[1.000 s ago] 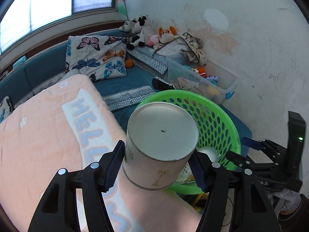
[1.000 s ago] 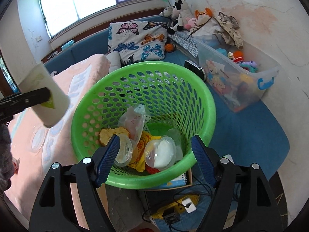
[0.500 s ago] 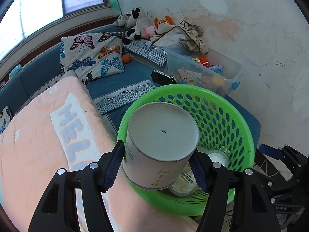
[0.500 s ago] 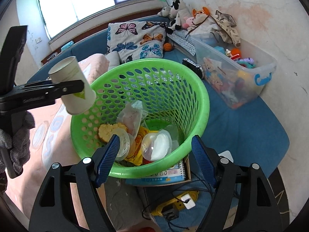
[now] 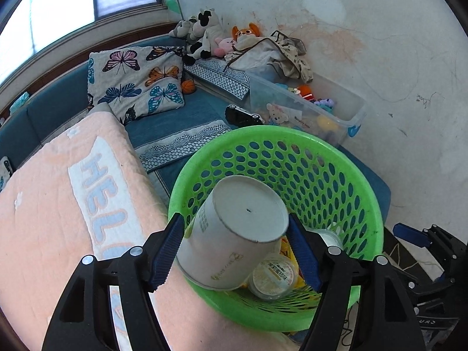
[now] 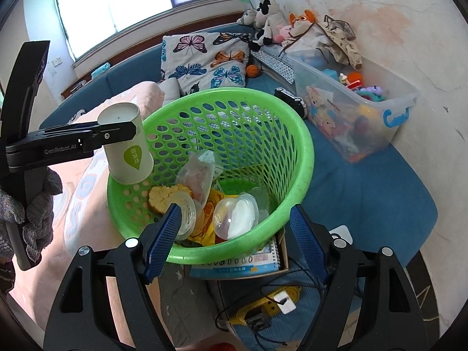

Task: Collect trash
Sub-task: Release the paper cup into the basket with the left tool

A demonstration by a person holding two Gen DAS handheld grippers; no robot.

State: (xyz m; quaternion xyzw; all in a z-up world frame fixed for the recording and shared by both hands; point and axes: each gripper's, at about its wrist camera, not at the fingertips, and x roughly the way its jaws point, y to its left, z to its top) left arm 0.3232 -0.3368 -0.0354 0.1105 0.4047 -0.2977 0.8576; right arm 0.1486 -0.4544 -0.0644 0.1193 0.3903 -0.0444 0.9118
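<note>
- While the left gripper is clamped on the paper cup, its blue pads press both sides of the cup wall at lower centre of the left wrist view.
- The paper cup is held bottom end toward the camera and tilted, over the near-left rim of the green basket; in the right wrist view it sits at centre left, mouth down, green leaf mark facing the camera.
- The right gripper has its fingers spread apart with nothing between them, at the bottom of the right wrist view, in front of the basket's near rim.
- The green basket fills the centre of both views. It contains a clear lidded cup, a yellow wrapper, a crumpled plastic bag and a round yellow biscuit-like piece.
- A notebook lies beneath the basket, lower centre.
- A peach blanket with "HELLO" lettering occupies the left of the left wrist view.
- A butterfly pillow lies at upper left centre, plush toys at top centre, and a clear toy bin at centre right.
</note>
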